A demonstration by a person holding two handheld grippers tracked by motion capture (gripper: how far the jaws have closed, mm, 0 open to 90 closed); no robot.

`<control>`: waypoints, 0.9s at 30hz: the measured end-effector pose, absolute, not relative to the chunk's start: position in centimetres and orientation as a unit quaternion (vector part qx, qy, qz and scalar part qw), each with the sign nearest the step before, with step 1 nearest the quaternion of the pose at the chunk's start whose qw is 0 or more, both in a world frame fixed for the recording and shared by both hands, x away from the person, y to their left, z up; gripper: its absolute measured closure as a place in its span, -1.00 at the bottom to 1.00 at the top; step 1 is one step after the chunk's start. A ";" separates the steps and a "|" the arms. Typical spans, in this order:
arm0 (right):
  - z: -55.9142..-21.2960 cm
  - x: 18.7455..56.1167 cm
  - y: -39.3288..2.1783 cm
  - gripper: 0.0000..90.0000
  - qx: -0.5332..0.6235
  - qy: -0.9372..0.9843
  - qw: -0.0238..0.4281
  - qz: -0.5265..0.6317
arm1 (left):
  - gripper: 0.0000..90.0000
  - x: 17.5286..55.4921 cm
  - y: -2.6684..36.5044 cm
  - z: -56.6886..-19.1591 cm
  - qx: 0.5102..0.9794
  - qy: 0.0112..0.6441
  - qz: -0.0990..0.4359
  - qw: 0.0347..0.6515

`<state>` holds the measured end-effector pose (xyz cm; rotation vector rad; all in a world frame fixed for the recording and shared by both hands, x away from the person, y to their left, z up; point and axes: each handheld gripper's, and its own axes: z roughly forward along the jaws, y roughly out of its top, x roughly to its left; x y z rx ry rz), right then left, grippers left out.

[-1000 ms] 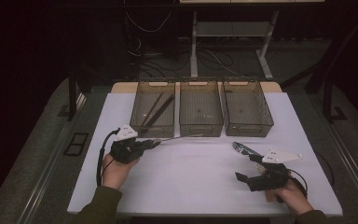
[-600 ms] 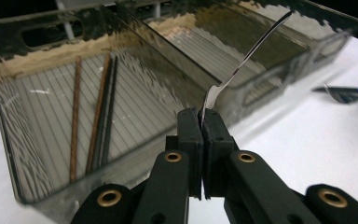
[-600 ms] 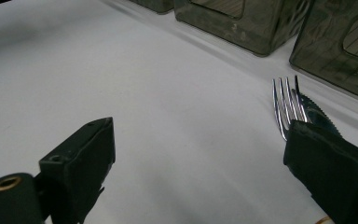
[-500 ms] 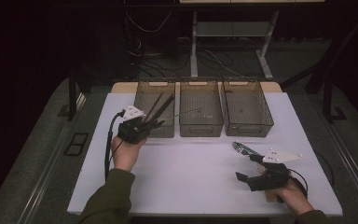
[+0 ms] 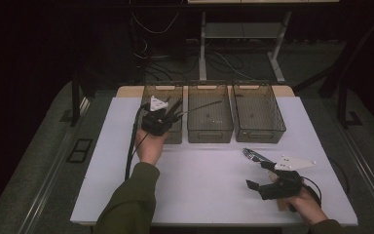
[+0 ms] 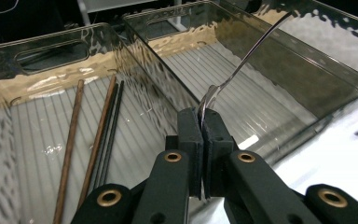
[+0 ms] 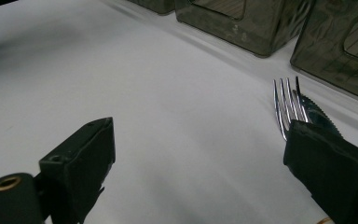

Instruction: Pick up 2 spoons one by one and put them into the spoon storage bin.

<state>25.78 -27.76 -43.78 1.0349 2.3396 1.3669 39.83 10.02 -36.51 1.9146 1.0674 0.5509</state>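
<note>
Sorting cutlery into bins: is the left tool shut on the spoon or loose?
Shut on it: the left tool has its jaws pressed together around the spoon.

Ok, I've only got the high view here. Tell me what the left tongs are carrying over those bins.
Observer: A metal spoon, clamped near its bowl end in the left tongs; its handle points out over the middle bin.
Operator: Now read me the left bin.
Observer: Chopsticks lie lengthwise on the ribbed floor of the left bin, one brown with dark ones beside it.
Operator: Check the right tongs too.
Observer: The right tongs are open with nothing between them; a fork lies by a serrated knife just past one jaw.
</note>
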 end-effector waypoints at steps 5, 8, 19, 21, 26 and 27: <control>-43.8 25.7 -27.8 -0.80 0.354 0.801 0.120 0.468 | 0.95 41.0 8.1 -36.9 0.767 0.435 0.221 0.418; -43.8 25.7 -27.8 -0.80 0.354 0.800 0.119 0.469 | 0.95 41.6 7.1 -37.3 0.766 0.442 0.222 0.411; -43.7 25.7 -27.8 -0.80 0.353 0.800 0.119 0.471 | 0.95 42.9 4.8 -38.5 0.773 0.448 0.220 0.392; -43.7 25.7 -27.8 -0.80 0.353 0.800 0.118 0.471 | 0.95 43.0 4.7 -38.6 0.775 0.449 0.219 0.388; -43.7 25.7 -27.9 -0.80 0.352 0.800 0.119 0.472 | 0.65 43.1 4.7 -38.7 0.771 0.452 0.209 0.397; -43.7 25.7 -27.9 -0.80 0.352 0.800 0.119 0.471 | 0.58 43.0 4.6 -38.6 0.773 0.448 0.212 0.395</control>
